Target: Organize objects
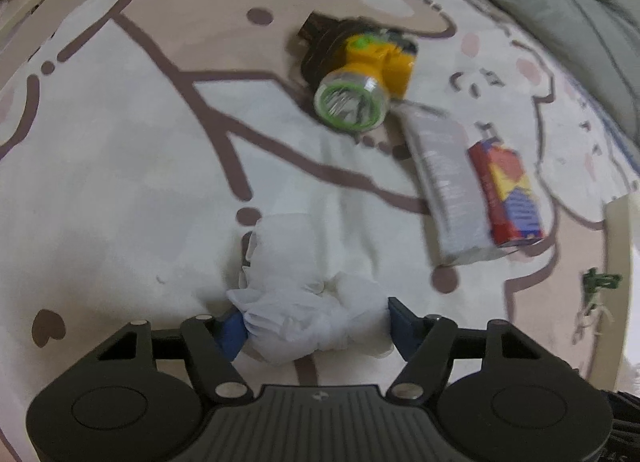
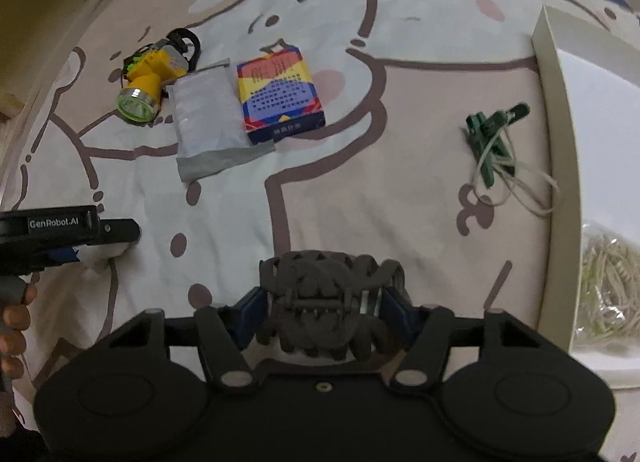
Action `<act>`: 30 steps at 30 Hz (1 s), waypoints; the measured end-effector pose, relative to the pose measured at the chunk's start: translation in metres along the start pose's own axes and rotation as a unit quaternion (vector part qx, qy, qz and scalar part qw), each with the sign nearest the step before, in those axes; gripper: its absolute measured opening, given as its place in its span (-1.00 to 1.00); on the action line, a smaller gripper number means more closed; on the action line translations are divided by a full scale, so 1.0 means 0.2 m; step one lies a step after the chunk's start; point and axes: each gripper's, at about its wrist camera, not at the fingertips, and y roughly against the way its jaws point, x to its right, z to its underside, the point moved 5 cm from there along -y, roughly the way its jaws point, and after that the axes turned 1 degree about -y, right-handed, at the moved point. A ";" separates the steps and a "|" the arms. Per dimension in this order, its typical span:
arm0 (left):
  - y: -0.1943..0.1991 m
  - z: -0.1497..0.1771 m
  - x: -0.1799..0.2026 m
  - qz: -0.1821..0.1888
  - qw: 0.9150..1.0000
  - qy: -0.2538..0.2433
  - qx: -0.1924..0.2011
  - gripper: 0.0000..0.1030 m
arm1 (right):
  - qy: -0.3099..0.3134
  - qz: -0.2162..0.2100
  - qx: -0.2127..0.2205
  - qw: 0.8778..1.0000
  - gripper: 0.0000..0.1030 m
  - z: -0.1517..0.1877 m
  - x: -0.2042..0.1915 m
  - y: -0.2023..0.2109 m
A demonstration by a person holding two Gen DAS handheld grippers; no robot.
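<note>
The left gripper (image 1: 316,326) has its blue pads (image 1: 232,332) pressed against both sides of a crumpled white tissue wad (image 1: 304,302) on the cartoon bedsheet (image 1: 120,182), so it is clamped on the wad. The right gripper (image 2: 322,316) is closed around a dark woven hair claw (image 2: 324,302), which fills the gap between its blue pads (image 2: 250,314). Taking the white tray (image 2: 556,142) as the landmark, the hair claw lies near its long wall, with the tray off to the right of the gripper; the tissue wad lies well apart from it, on the far side of the claw. Judged from this, the right hand is the nearer one for a drop into the tray, whose long wall runs away from the camera. Farther from the tray sit the red and blue box (image 2: 280,94), a silver pouch (image 2: 208,118) touching it, and a yellow headlamp (image 2: 152,78); a green clip with string (image 2: 496,138) lies just beside the tray wall. Only the right wrist view shows the tray's inside, with a bag of rubber bands (image 2: 608,282), and the person's hand (image 2: 14,326) holding the left tool; the left wrist view alone shows the grip on the tissue.
</note>
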 end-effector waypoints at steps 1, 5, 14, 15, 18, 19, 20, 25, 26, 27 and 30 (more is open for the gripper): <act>0.02 -0.01 0.01 0.004 1.000 -0.001 0.006 0.37 | 0.002 0.002 0.004 1.000 0.20 0.00 0.00 0.01; 0.11 -0.04 0.04 0.018 0.999 -0.009 0.036 0.37 | 0.007 0.002 0.034 0.999 0.02 -0.03 -0.01 0.09; 0.29 -0.05 0.12 0.021 0.994 -0.049 0.096 0.37 | -0.024 -0.019 0.075 0.997 0.02 -0.06 0.02 0.22; 0.30 -0.05 0.13 0.023 0.993 -0.054 0.098 0.37 | -0.026 -0.023 0.076 0.997 0.02 -0.06 0.03 0.23; 0.32 -0.05 0.16 0.024 0.991 -0.067 0.109 0.37 | -0.029 -0.025 0.088 0.995 0.02 -0.06 0.03 0.26; 0.34 -0.05 0.18 0.021 0.990 -0.074 0.118 0.37 | -0.031 -0.026 0.096 0.995 0.02 -0.07 0.03 0.28; 0.35 -0.05 0.19 0.018 0.989 -0.082 0.126 0.37 | -0.035 -0.029 0.105 0.993 0.02 -0.07 0.03 0.30; 0.45 -0.04 0.26 0.001 0.978 -0.120 0.171 0.37 | -0.049 -0.035 0.152 0.986 0.02 -0.10 0.06 0.42; 0.46 -0.04 0.27 -0.001 0.976 -0.126 0.178 0.37 | -0.050 -0.034 0.161 0.985 0.02 -0.11 0.06 0.45; 0.48 -0.03 0.28 -0.003 0.974 -0.132 0.185 0.37 | -0.050 -0.033 0.168 0.984 0.02 -0.11 0.06 0.47; 0.54 -0.03 0.31 -0.011 0.966 -0.152 0.209 0.37 | -0.049 -0.033 0.183 0.981 0.02 -0.11 0.07 0.51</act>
